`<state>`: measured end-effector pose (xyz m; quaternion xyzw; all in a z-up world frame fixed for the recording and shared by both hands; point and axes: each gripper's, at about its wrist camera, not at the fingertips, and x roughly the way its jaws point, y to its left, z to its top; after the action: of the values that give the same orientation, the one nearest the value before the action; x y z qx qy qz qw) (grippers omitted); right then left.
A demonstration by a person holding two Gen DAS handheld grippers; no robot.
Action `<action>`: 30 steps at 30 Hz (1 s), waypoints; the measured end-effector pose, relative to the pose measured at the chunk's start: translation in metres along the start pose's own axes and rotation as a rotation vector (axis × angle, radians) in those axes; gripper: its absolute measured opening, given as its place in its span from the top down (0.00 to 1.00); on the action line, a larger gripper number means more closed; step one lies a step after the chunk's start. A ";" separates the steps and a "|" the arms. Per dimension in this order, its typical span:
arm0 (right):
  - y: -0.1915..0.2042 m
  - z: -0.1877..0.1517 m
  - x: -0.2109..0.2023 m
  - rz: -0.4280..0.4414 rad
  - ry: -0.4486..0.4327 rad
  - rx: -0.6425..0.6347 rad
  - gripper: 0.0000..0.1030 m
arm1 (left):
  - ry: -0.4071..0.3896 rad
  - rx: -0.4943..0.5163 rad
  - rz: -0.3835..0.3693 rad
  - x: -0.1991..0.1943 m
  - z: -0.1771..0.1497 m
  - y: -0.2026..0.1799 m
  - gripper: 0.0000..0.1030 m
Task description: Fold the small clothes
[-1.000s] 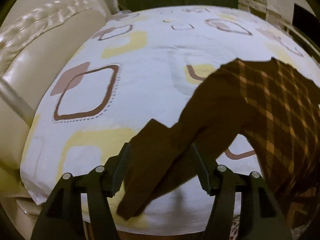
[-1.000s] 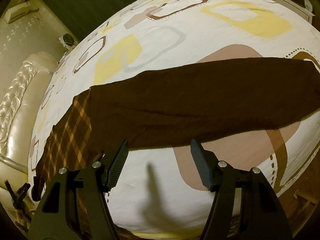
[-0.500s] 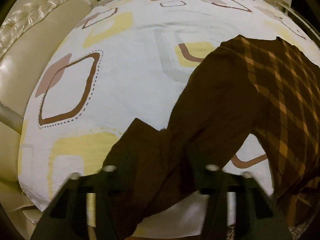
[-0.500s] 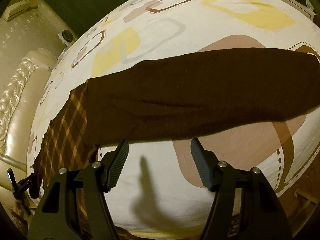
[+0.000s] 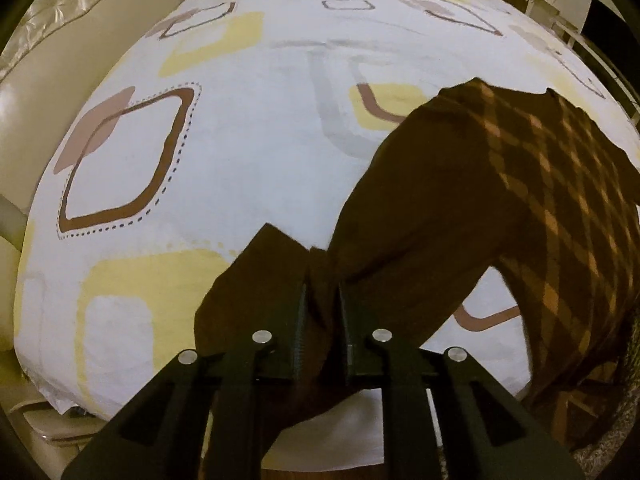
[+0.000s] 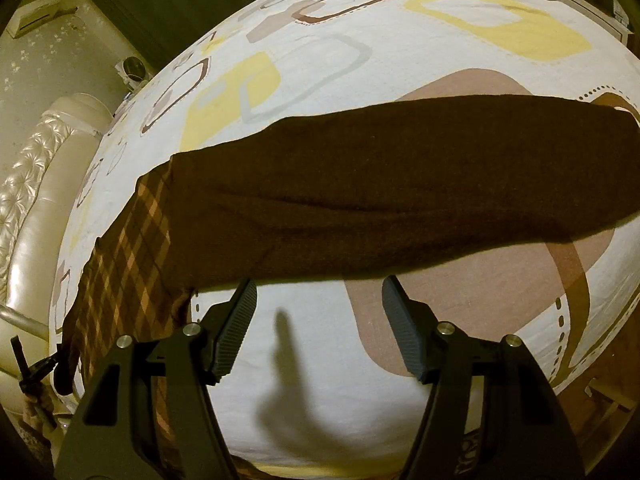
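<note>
A: What did the left wrist view show?
B: The left gripper (image 5: pixel 322 300) was closing, its jaws nearly together on a fold of the brown sweater's sleeve (image 5: pixel 276 280). The sweater (image 5: pixel 440 208) spread up and right of it across the patterned sheet (image 5: pixel 248 120).

A: And the right wrist view?
B: The right gripper (image 6: pixel 316 312) stood wide apart, holding nothing. The other sleeve (image 6: pixel 400 188) lay just beyond its fingertips, possibly touching the left one; hard to tell.
</note>
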<state>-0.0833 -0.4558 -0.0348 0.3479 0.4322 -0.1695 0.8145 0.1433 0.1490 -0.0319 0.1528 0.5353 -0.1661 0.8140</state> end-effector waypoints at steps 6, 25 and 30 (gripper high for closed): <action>0.000 0.000 0.000 -0.002 0.001 -0.002 0.37 | 0.004 -0.051 -0.005 0.005 0.004 0.008 0.71; 0.001 -0.002 0.004 -0.008 -0.003 -0.014 0.31 | -0.063 -0.217 -0.142 -0.002 0.002 0.027 0.33; 0.001 -0.002 0.004 -0.008 -0.003 -0.015 0.31 | -0.040 -0.259 -0.119 0.005 0.005 0.034 0.33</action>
<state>-0.0818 -0.4533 -0.0386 0.3399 0.4334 -0.1701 0.8171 0.1641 0.1769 -0.0320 0.0111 0.5441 -0.1466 0.8260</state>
